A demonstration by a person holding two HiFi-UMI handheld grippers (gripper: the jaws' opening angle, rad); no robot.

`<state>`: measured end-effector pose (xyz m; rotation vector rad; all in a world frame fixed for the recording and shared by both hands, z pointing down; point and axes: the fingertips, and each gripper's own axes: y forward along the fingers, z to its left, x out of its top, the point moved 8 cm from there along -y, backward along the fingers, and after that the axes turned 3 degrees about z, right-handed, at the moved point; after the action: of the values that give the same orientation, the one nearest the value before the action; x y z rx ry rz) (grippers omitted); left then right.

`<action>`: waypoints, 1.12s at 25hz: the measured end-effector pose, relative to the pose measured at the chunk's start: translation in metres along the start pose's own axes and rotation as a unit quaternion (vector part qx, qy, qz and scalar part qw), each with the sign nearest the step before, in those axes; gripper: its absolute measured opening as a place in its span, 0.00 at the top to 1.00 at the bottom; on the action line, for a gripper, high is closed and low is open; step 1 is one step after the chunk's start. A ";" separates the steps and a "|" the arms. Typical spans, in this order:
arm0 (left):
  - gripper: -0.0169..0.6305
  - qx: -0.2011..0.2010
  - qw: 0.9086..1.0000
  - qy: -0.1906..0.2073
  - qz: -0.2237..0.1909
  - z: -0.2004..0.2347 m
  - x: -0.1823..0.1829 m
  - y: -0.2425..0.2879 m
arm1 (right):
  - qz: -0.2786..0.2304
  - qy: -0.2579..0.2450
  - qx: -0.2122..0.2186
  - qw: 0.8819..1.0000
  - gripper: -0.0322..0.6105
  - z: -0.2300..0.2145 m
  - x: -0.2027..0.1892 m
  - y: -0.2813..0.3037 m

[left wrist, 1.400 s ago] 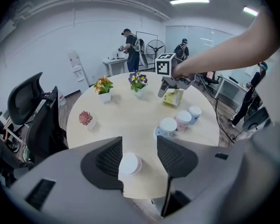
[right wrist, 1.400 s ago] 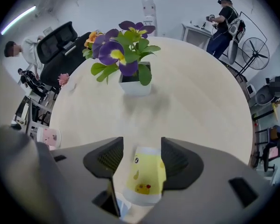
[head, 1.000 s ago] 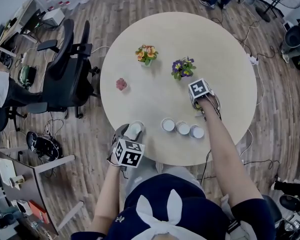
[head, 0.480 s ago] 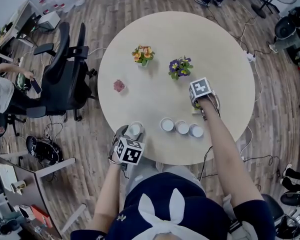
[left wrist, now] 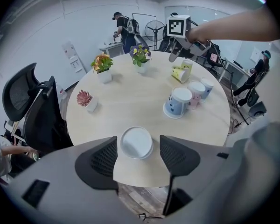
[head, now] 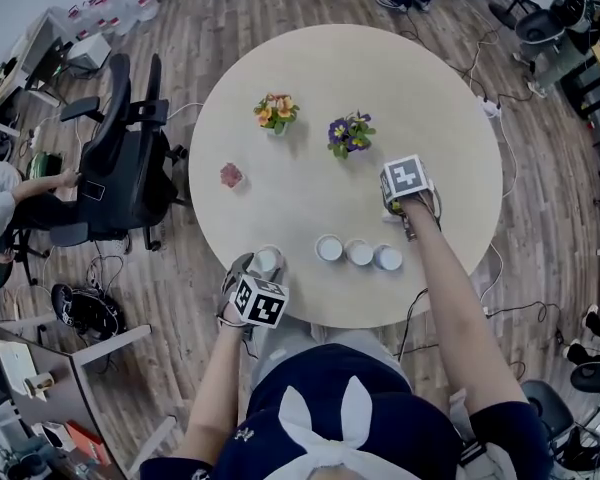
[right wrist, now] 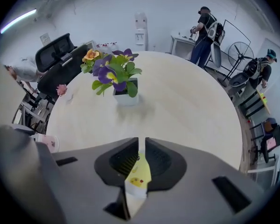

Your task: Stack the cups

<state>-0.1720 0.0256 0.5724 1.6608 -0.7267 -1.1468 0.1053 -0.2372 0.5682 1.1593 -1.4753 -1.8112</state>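
**Right gripper** [right wrist: 141, 146]: ribbed black jaws closing to a narrow slit, pinching the thin wall of a tilted yellow cup [right wrist: 138, 176]. This is at 4 o'clock on the round, matte, pale table [head: 310, 78].

**Left gripper** [left wrist: 138, 148]: jaws spread wide, flanking but not pressing an inverted white cup [left wrist: 136, 143] with a flat circular base. It stands at 7 o'clock by the table edge.

Three more inverted cups [head: 359, 253] form a close-set row at 6 o'clock. A boxy white pot of purple flowers [right wrist: 115, 76] stands at 12 o'clock from the right gripper.
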 end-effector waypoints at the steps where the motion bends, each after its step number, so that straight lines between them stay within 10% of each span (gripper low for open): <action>1: 0.54 -0.002 1.000 -0.001 0.000 0.000 0.000 0.000 | 0.002 0.008 0.006 1.000 0.84 -0.001 -0.002 0.001; 5: 0.54 -0.005 1.000 -0.006 0.001 0.000 0.001 0.001 | 0.038 0.030 0.022 0.999 0.60 -0.007 -0.010 0.011; 28: 0.54 -0.003 1.000 -0.015 0.007 0.004 0.002 0.007 | 0.148 0.026 -0.018 0.989 0.62 -0.001 -0.014 0.037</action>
<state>-0.1746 0.0199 0.5773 1.6341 -0.7514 -1.1654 0.1088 -0.2364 0.6079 0.9082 -1.4906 -1.5878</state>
